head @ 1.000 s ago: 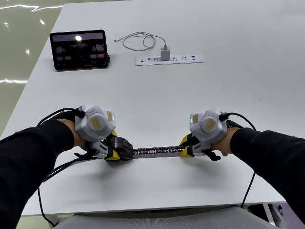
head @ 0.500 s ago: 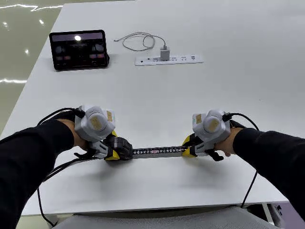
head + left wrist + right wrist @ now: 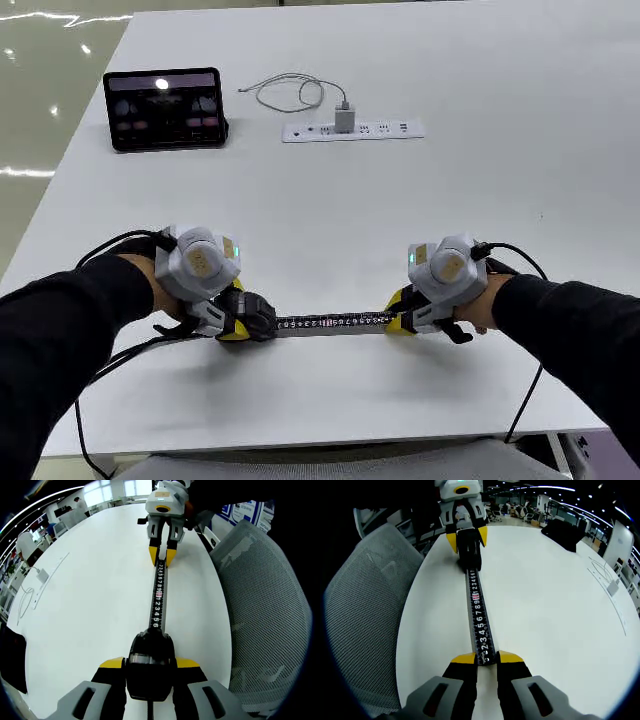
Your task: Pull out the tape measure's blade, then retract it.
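— So, what has changed at the two grippers since a second ago?
— Slightly more blade shows. The right gripper (image 3: 487,657) has drawn a little further right, away from the left gripper (image 3: 240,312), and the numbered blade (image 3: 477,605) between them looks a touch longer. The left gripper has hardly moved.
— What does each one hold?
— The left gripper's yellow-tipped jaws are clamped either side of the black tape measure case (image 3: 150,652), which rests on the white table (image 3: 450,180). The right gripper's jaws are nearly together, pinching the blade's free end. The blade runs straight and low along the table's near edge, from the case to the right jaws.
— And the count, further out?
— Two grippers, one tape measure. Towards the table's far side: one dark tablet (image 3: 165,107) and one white power strip (image 3: 390,127), with one charger (image 3: 345,115) plugged in and its cable (image 3: 285,88) looped beside it. One grey mesh chair (image 3: 265,605) sits just beyond the near edge.
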A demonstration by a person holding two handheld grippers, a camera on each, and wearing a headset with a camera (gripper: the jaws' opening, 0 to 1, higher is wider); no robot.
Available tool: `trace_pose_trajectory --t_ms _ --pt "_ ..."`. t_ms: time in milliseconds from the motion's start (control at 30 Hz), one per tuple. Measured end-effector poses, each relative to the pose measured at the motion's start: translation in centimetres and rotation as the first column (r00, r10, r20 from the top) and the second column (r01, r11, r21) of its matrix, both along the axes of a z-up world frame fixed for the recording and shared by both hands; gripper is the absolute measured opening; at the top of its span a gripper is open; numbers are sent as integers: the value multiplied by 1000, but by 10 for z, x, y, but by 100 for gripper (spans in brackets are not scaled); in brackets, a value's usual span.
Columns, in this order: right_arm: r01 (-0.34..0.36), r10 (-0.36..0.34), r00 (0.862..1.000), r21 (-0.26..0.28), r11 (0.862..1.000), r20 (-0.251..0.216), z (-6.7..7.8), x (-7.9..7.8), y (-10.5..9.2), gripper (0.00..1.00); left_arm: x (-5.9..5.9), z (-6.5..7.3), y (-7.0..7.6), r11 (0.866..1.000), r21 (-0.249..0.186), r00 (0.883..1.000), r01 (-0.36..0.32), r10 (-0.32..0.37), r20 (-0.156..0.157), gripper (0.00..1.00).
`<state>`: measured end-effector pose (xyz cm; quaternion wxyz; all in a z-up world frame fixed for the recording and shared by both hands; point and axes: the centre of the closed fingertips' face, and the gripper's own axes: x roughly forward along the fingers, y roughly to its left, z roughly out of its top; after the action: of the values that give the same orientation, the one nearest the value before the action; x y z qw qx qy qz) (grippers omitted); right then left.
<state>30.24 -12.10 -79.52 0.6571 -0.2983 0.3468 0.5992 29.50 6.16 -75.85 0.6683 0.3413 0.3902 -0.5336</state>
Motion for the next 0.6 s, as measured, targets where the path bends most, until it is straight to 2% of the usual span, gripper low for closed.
trace_pose_trajectory --t_ms 600 --pt "5 -5 1000 -4 1000 -5 1 -1 -12 9 1 0 1 1000 -2 1000 -5 5 1 31"
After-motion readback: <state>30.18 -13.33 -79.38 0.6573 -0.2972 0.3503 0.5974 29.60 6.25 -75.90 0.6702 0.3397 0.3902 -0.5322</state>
